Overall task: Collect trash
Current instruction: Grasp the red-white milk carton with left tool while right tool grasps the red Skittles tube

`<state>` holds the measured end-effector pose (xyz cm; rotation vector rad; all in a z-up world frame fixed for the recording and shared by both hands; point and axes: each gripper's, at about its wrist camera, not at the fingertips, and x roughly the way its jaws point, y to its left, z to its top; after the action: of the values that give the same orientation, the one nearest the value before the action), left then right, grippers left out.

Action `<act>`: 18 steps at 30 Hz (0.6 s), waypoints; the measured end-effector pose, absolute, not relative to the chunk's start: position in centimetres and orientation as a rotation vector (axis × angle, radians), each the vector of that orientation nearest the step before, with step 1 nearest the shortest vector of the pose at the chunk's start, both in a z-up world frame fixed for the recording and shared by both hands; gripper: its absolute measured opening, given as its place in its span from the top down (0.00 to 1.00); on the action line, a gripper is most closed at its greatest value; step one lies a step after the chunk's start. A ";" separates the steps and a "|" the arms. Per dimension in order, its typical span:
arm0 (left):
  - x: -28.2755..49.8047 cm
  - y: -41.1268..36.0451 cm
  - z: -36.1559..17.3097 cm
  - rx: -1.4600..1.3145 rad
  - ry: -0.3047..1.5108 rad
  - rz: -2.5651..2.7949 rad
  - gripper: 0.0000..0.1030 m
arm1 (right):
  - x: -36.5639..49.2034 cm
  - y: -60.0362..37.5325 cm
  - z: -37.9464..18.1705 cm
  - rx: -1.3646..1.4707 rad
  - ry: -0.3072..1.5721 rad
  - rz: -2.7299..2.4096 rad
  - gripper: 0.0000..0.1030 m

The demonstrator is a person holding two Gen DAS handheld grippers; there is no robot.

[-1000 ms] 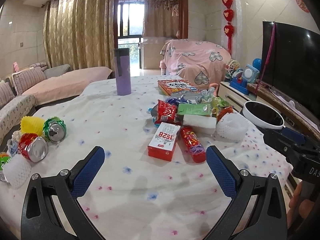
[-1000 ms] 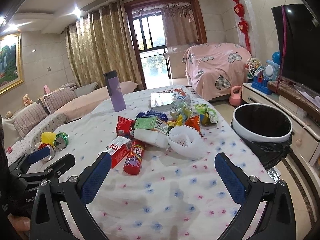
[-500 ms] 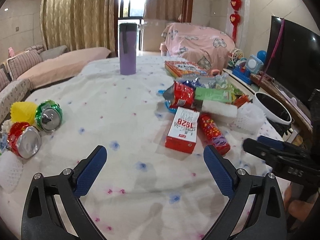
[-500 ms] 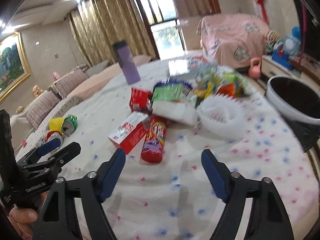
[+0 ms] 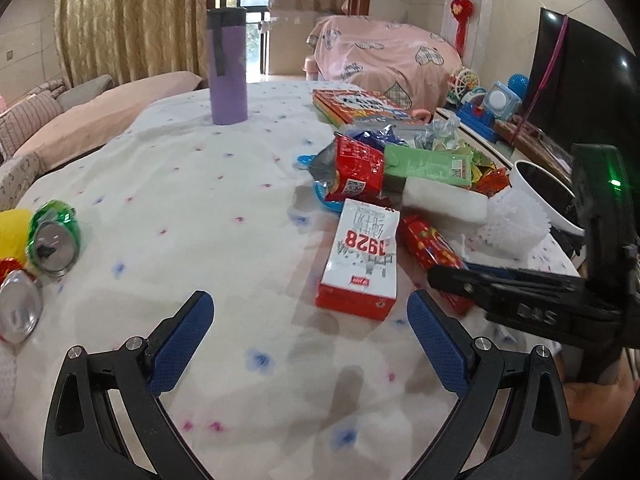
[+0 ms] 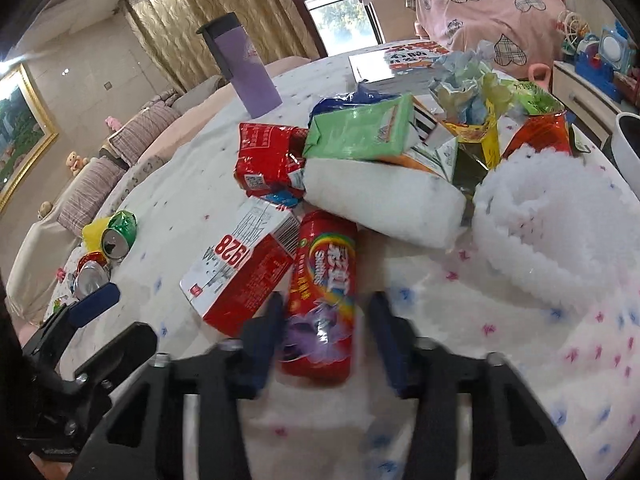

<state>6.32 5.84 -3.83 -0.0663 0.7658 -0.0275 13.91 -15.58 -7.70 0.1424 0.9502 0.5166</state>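
I hold both grippers over the table, which carries a flowered cloth. The right gripper has its jaws around the near end of the red candy tube. They are narrowed but motion-blurred, and a gap shows on the right side, so I judge the pinch not yet complete. The left gripper is spread wide and empty over bare cloth, with the red-and-white carton just ahead of its right finger.

Task status, as judged from these views: nothing appears collected. The main pile lies at the middle of the table:
- the candy tube, touching the carton on its left;
- a white foam block lying across the tube's far end;
- a green packet and a red wrapper behind the block;
- a white foam net to the right, with crumpled wrappers beyond it.

A second group lies well apart at the left edge: a green can, a red can and a yellow piece.

The trash bin stands off the right edge; its dark-lined inside is only partly visible. The purple bottle stands upright at the far side, and I judge it not to be trash.
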 end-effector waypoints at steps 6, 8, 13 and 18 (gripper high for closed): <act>9.0 3.5 -4.5 0.007 0.818 -0.018 0.03 | 12.2 -18.2 -7.5 0.161 0.971 0.522 0.65; 9.9 2.8 -4.9 0.028 0.837 -0.011 0.03 | 11.4 -19.2 -7.5 0.142 0.965 0.509 0.65; 11.1 2.1 -5.9 0.038 0.886 -0.010 0.37 | 10.3 -21.0 -7.7 0.111 0.955 0.482 0.65; 10.8 2.4 -6.0 0.005 0.896 -0.031 0.48 | 11.2 -20.8 -7.9 0.118 0.950 0.493 0.64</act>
<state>10.85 2.41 -5.95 0.0051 0.8955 -0.0313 11.18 -20.82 -7.86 0.1177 0.9503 0.4930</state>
